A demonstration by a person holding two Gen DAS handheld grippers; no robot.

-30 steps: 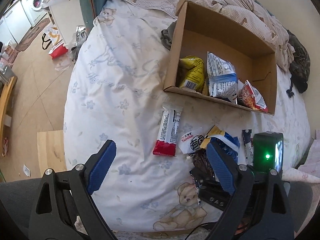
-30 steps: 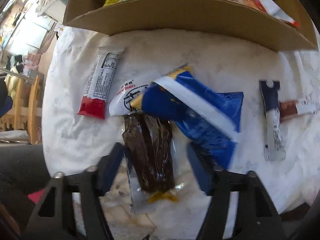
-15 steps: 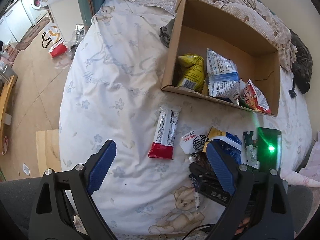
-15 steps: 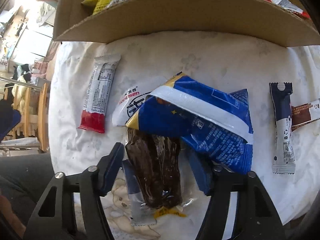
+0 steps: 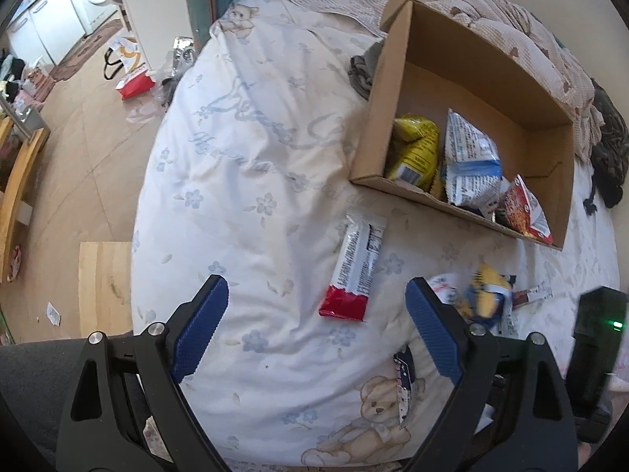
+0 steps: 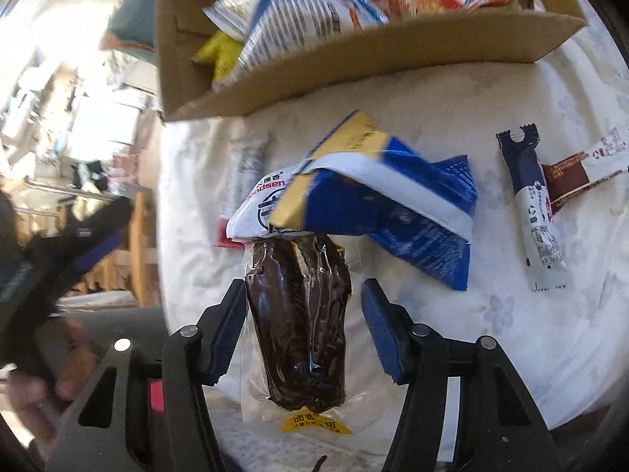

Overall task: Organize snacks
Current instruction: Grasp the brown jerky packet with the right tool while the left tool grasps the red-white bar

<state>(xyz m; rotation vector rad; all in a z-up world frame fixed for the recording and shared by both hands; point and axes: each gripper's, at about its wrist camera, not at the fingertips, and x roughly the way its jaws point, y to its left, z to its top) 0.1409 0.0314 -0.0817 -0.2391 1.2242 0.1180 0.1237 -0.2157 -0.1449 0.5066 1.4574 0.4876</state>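
My right gripper (image 6: 300,314) is shut on a dark brown vacuum-sealed snack (image 6: 302,314), its pads against the clear wrapper's edges. The packet's far end sits under a blue-and-yellow bag (image 6: 393,200) and a white packet (image 6: 255,204), which tilt over it. The cardboard box (image 6: 354,63) lies just beyond, holding a yellow bag (image 5: 416,153), a white-blue bag (image 5: 469,157) and a red bag (image 5: 523,208). My left gripper (image 5: 314,295) hangs open over the bedsheet, with a red-and-white bar (image 5: 355,263) lying between and beyond its tips, untouched.
A navy-and-white stick (image 6: 530,212) and a brown-and-white bar (image 6: 578,173) lie right of the blue bag. A small dark stick (image 5: 405,373) lies by the teddy print. The bed's edge drops to a wooden floor (image 5: 78,157) on the left. A crumpled blanket (image 5: 491,11) lies behind the box.
The right gripper closed onto the dark brown snack, then moved and rolled with it, tipping up the blue bag and white packet. The left gripper stayed open and almost still.
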